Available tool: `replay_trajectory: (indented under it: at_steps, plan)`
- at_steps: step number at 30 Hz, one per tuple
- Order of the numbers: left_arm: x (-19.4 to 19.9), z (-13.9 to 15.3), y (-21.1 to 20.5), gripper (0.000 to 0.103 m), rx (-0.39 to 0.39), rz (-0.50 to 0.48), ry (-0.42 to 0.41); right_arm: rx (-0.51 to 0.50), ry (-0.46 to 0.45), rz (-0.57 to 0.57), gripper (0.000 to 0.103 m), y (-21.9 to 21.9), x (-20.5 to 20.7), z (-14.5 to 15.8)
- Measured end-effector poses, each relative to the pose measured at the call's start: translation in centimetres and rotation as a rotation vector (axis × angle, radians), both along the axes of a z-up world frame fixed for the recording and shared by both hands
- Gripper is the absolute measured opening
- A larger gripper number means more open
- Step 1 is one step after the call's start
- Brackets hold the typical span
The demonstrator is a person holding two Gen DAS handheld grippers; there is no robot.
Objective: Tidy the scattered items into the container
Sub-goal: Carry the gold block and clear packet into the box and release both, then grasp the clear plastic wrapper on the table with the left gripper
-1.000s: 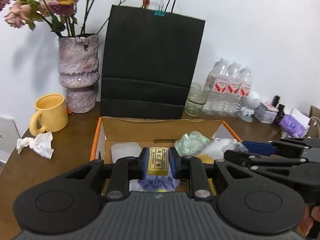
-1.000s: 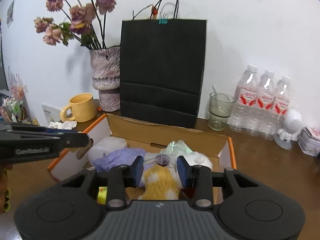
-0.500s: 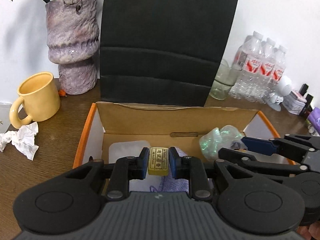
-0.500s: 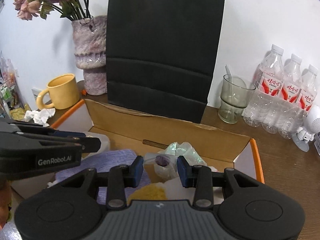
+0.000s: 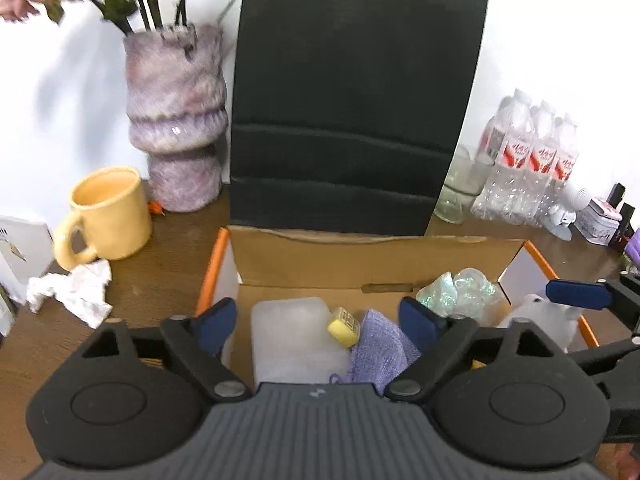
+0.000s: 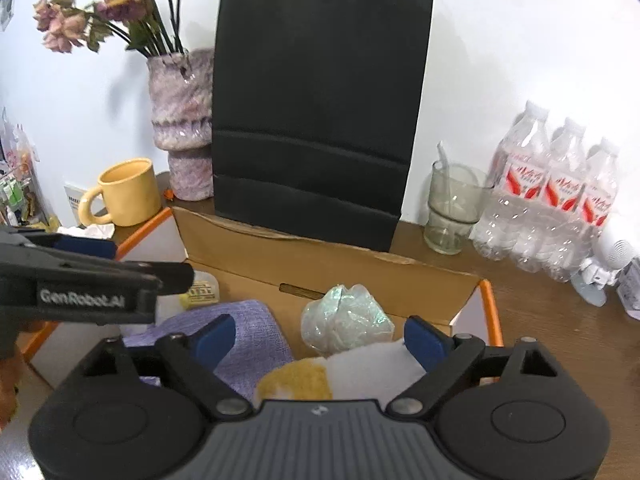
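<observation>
A second ago the left gripper (image 5: 318,320) pinched the small yellow block (image 5: 344,321) and the right gripper (image 6: 316,338) the yellow-and-white plush (image 6: 340,372); now both jaws are opening wide with nothing pressed between them. The block lies loose in the cardboard box (image 5: 360,260), between one translucent white case (image 5: 296,336) and one purple cloth (image 5: 380,344). The plush rests by the box's near right corner, just before one iridescent crumpled wrapper (image 6: 346,316). On the bench behind the box's far edge: one black bag (image 6: 320,100), one vase (image 5: 176,120), one yellow mug (image 5: 108,212), one glass (image 6: 452,208), three bottles (image 6: 556,200).
</observation>
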State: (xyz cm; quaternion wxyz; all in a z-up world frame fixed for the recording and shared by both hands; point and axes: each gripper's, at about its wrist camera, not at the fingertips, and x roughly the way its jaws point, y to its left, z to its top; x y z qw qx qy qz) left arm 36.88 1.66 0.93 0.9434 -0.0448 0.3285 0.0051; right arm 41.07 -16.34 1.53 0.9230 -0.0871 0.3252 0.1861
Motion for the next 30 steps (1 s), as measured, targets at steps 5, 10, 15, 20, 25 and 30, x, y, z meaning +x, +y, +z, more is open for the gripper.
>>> replay_trajectory:
  at_steps: [5, 10, 15, 20, 25, 30]
  plan:
    - [-3.5, 1.8, 0.4, 0.103, 0.003, -0.014, -0.089, 0.023, -0.038, -0.005, 0.103, -1.0, -3.0, 1.6]
    - [-6.6, 2.1, 1.1, 0.103, -0.018, -0.023, -0.105, 0.042, -0.053, -0.003, 0.103, -1.4, -6.4, 2.4]
    - [-9.5, 1.6, 2.3, 0.103, -0.041, -0.015, -0.09, 0.034, -0.071, 0.016, 0.103, -1.3, -9.9, 2.3]
    - [-12.3, 1.1, 3.6, 0.103, -0.056, -0.008, -0.078, 0.028, -0.082, 0.022, 0.103, -1.3, -12.7, 1.9]
    - [-14.9, 0.4, 4.6, 0.103, -0.062, -0.004, -0.071, 0.035, -0.077, 0.028, 0.103, -1.2, -15.4, 1.1]
    - [-17.2, -0.9, 5.7, 0.103, -0.084, 0.006, -0.061, 0.054, -0.062, 0.037, 0.103, -0.9, -17.5, -0.2]
